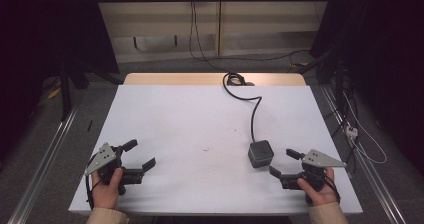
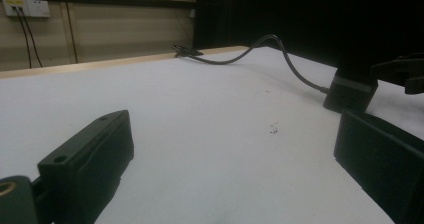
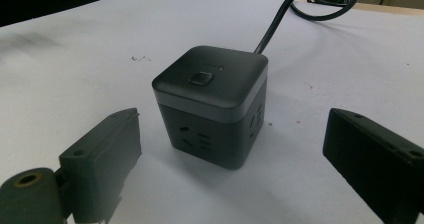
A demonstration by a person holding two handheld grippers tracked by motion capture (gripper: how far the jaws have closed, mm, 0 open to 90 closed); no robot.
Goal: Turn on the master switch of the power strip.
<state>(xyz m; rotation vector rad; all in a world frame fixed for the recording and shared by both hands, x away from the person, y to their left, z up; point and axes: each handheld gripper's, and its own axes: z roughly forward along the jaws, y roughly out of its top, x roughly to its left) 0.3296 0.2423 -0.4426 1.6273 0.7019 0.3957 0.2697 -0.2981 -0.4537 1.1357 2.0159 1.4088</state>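
dark grey socket cube [image 3: 212, 104], black cable [image 1: 254, 115], white table [image 1: 175, 119]

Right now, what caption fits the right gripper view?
Open right gripper faces a dark socket cube on the white table.

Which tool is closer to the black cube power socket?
The right tool is closer: open, just beside the cube power socket, facing it. The left tool sits far across the table, also open.

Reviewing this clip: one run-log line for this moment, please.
left gripper: open, idle | right gripper: open, facing power cube, no contact | cord: trails to far edge
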